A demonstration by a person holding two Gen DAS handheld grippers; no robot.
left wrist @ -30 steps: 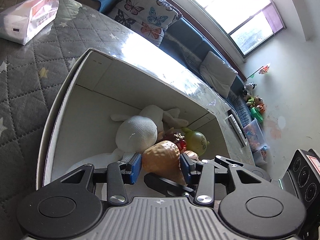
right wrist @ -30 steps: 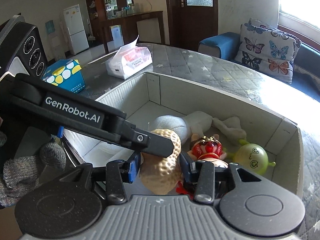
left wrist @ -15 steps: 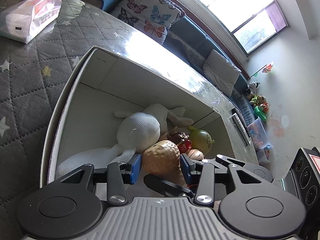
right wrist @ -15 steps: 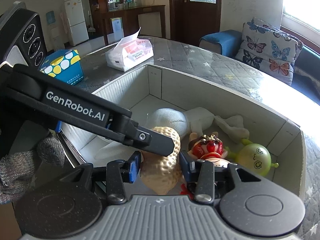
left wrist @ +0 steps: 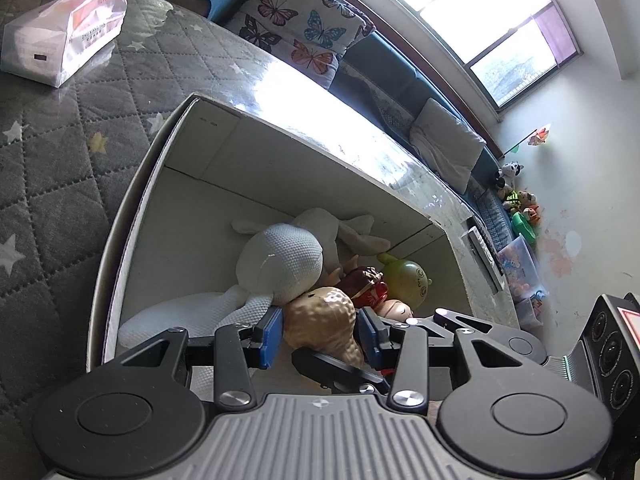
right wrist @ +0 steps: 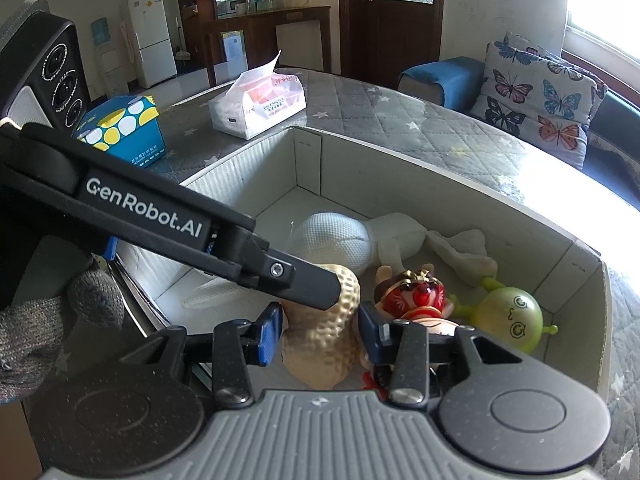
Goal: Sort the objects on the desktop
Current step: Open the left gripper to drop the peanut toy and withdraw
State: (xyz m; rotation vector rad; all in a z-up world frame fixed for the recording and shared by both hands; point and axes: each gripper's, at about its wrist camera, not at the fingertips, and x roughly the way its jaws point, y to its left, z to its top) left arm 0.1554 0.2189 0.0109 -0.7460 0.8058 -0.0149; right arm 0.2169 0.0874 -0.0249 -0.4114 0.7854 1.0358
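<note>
A tan peanut-shaped toy (left wrist: 322, 324) (right wrist: 324, 344) sits between the pads of both grippers, low inside a white cardboard box (left wrist: 132, 208) (right wrist: 400, 160). My left gripper (left wrist: 320, 330) and my right gripper (right wrist: 320, 330) each close on it from different sides. The left gripper's finger (right wrist: 256, 256) crosses the right wrist view and rests against the peanut. In the box lie a white plush rabbit (left wrist: 280, 264) (right wrist: 336, 240), a red-masked figure (left wrist: 368, 284) (right wrist: 416, 296) and a green round toy (left wrist: 406, 278) (right wrist: 508, 314).
The box stands on a grey quilted star-pattern table (left wrist: 48, 160). A tissue pack (left wrist: 60, 44) (right wrist: 260, 104) and a blue-yellow box (right wrist: 120, 132) stand beyond it. A sofa with a butterfly cushion (left wrist: 304, 28) runs along the far side under a window.
Both grippers have sunk a little deeper into the box with the peanut toy still between their pads. The toys in the box have not moved.
</note>
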